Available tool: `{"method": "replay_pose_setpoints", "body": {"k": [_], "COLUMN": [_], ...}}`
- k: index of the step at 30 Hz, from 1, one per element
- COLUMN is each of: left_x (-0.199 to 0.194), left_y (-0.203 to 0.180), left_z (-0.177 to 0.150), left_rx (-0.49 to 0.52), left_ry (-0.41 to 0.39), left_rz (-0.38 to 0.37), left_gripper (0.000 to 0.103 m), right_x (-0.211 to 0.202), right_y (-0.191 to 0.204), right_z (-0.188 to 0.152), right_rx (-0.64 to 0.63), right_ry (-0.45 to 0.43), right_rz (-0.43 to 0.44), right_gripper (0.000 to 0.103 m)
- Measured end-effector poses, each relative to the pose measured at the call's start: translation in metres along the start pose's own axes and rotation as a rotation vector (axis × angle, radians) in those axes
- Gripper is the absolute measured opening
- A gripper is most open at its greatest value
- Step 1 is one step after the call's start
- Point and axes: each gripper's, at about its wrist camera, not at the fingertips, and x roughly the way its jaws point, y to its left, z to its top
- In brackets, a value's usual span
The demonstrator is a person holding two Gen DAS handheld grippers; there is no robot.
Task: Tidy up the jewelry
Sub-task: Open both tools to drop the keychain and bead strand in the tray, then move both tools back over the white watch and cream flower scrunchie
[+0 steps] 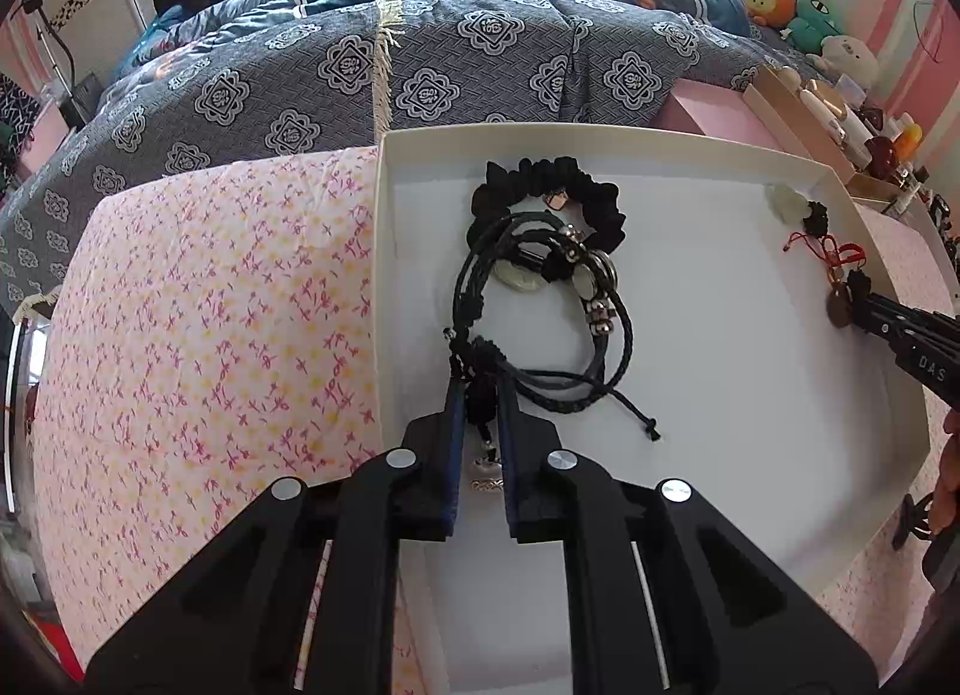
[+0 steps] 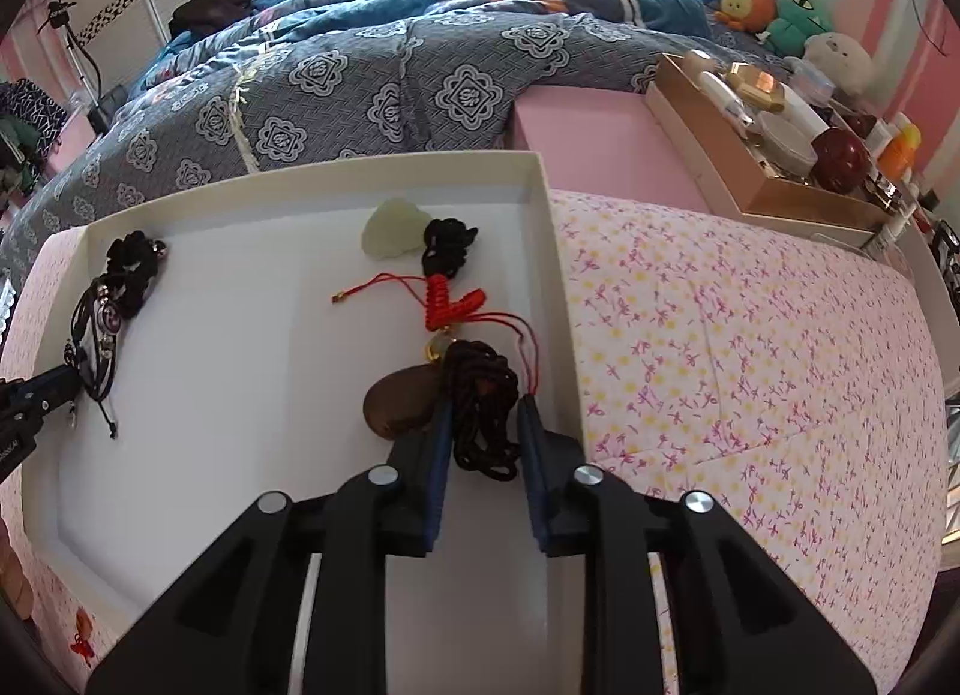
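A white tray [image 1: 379,275] lies on a pink floral cloth. It holds a black scrunchie [image 1: 576,179] and a tangle of black braided bracelets [image 1: 600,299] with metal beads. My left gripper [image 1: 480,380] is shut on a black knotted cord [image 1: 480,359] at the near end of that tangle, and a small metal charm shows between its fingers. At the tray's [image 2: 552,251] right side lie a pale jade pendant [image 2: 387,230], a red knotted cord [image 2: 447,302] and a brown pendant [image 2: 396,407]. My right gripper [image 2: 486,404] is shut on the pendant's dark brown cord [image 2: 483,419].
The pink floral cloth [image 2: 750,335] spreads on both sides of the tray. Behind it is a bed with a grey-blue patterned quilt [image 1: 300,83]. A pink box [image 2: 588,137], a cardboard box of bottles [image 2: 750,155] and plush toys [image 2: 798,11] stand at the back right.
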Motion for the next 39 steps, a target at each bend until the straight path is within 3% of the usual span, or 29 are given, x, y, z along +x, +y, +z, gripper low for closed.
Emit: {"method": "replay_pose_setpoints", "body": {"k": [3, 4, 5, 7, 12, 13, 17, 20, 23, 34, 39], "left_x": [-0.003, -0.006, -0.01, -0.019, -0.036, -0.041, -0.07, -0.093, -0.109, -0.159, -0.171], "left_y": [-0.003, -0.005, -0.007, -0.011, -0.014, -0.014, -0.012, -0.011, -0.011, -0.007, -0.016], "left_z": [-0.002, -0.004, -0.005, -0.007, -0.011, -0.012, -0.022, -0.036, -0.054, -0.123, -0.15], "left_rx": [0.004, 0.007, 0.01, 0.018, 0.027, 0.028, 0.021, 0.021, 0.038, 0.055, 0.086], "left_ry": [0.0, -0.005, -0.01, -0.039, -0.054, -0.06, -0.096, -0.119, -0.121, -0.173, -0.178], "left_rz": [0.0, -0.006, -0.012, 0.004, -0.008, -0.009, -0.023, -0.025, -0.011, 0.008, -0.03], "left_gripper": [0.013, 0.02, 0.032, 0.045, 0.048, 0.049, 0.064, 0.068, 0.074, 0.082, 0.083], "right_x": [-0.004, -0.005, -0.006, -0.01, -0.037, -0.045, -0.083, -0.108, -0.128, -0.165, -0.175], "right_y": [-0.001, -0.001, 0.0, 0.003, 0.004, 0.004, 0.003, -0.003, -0.015, -0.045, -0.05], "right_z": [-0.002, -0.003, -0.003, -0.005, -0.01, -0.012, -0.028, -0.049, -0.068, -0.144, -0.171], "right_rx": [0.008, 0.004, -0.001, -0.014, -0.025, -0.031, -0.063, -0.085, -0.083, -0.058, -0.053], "right_ry": [0.0, 0.002, 0.004, 0.002, -0.035, -0.047, -0.096, -0.115, -0.134, -0.141, -0.142], "right_rz": [0.016, 0.021, 0.026, 0.024, 0.061, 0.059, 0.02, -0.012, -0.031, -0.034, -0.028], "right_gripper": [0.026, 0.032, 0.033, 0.033, 0.034, 0.038, 0.044, 0.045, 0.054, 0.054, 0.054]}}
